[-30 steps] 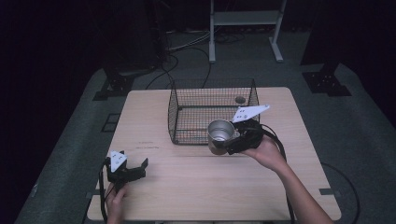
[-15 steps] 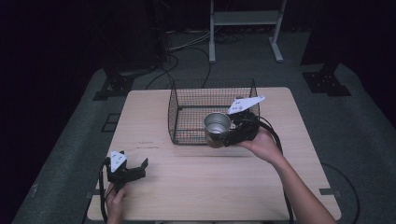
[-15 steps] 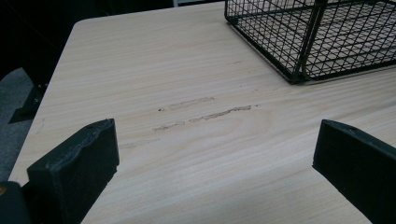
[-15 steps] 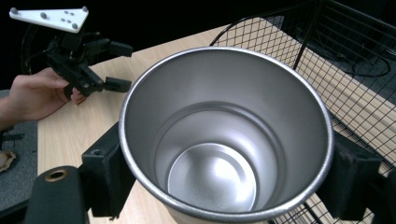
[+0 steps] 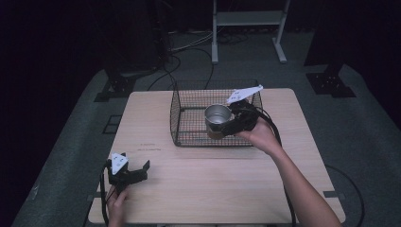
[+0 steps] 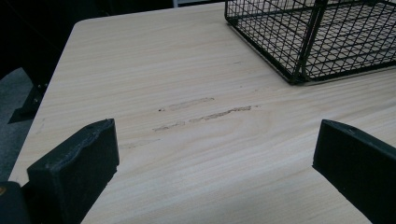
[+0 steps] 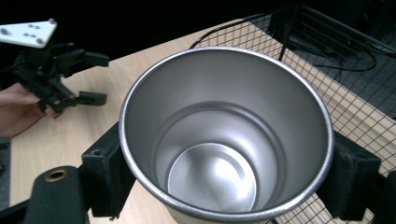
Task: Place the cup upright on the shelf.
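Your left tool (image 5: pixel 137 171) rests low at the near left corner of the tabletop (image 5: pixel 213 189), its jaws spread wide apart with nothing but bare wood between them; in the left gripper view a few scuff marks (image 6: pixel 205 112) lie just ahead of it. Further right stands the wire basket (image 5: pixel 189 118), open at the top. Your right tool (image 5: pixel 222 126) is clamped on a steel cup (image 5: pixel 217 116), one jaw pressing each side of its wall. You hold the cup upright and empty, over the basket, above its near right part.
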The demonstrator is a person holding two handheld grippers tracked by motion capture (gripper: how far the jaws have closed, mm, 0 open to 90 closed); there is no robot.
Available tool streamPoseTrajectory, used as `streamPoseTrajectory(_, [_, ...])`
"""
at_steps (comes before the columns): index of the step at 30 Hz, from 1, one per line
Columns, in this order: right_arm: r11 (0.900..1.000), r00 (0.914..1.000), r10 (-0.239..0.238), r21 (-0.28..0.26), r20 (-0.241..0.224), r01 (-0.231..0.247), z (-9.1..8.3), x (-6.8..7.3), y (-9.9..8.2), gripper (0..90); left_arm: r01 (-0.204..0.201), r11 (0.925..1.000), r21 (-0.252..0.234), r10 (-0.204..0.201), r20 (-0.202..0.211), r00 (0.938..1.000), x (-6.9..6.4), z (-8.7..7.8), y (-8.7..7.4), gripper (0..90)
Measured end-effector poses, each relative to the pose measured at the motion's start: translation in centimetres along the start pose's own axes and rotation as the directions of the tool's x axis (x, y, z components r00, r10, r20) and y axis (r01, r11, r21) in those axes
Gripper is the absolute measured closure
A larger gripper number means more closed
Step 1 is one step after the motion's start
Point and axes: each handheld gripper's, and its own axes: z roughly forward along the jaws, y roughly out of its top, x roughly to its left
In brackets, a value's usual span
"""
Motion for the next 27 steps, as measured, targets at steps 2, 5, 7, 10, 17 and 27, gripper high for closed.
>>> streamPoseTrajectory(2, [1.0000,0.9999,0.003,-0.001,0.010,-0.003,0.1,-0.3,0.2,17.9,0.000,1.0000,0.000,0.000,0.000,1.0000,0.0,0.0,0.0,0.0])
streamPoseTrajectory(5, [0.9999,0.9998,0.014,0.001,0.015,-0.014,0.5,-0.9,0.5,17.9,0.002,1.0000,-0.005,-0.002,0.000,1.0000,0.0,0.0,0.0,0.0])
streamPoseTrajectory(7, [0.9999,0.9997,0.015,0.001,0.019,-0.015,0.6,-1.0,0.6,17.9,0.003,1.0000,-0.004,-0.003,0.000,1.0000,0.0,0.0,0.0,0.0])
streamPoseTrajectory(10, [0.9997,0.9994,0.026,-0.002,0.021,-0.026,0.8,-1.4,0.9,17.9,0.003,1.0000,-0.006,-0.003,0.000,1.0000,0.0,0.0,0.0,0.0])
streamPoseTrajectory(17, [0.9994,0.9988,0.033,0.003,0.036,-0.033,1.5,-2.3,1.8,17.9,0.004,1.0000,-0.006,-0.004,0.001,1.0000,0.1,-0.1,0.0,0.0])
streamPoseTrajectory(27, [0.9990,0.9979,0.038,0.022,0.052,-0.039,2.3,-3.2,2.5,17.9,0.005,1.0000,-0.006,-0.005,0.002,1.0000,0.1,-0.1,0.0,0.0])
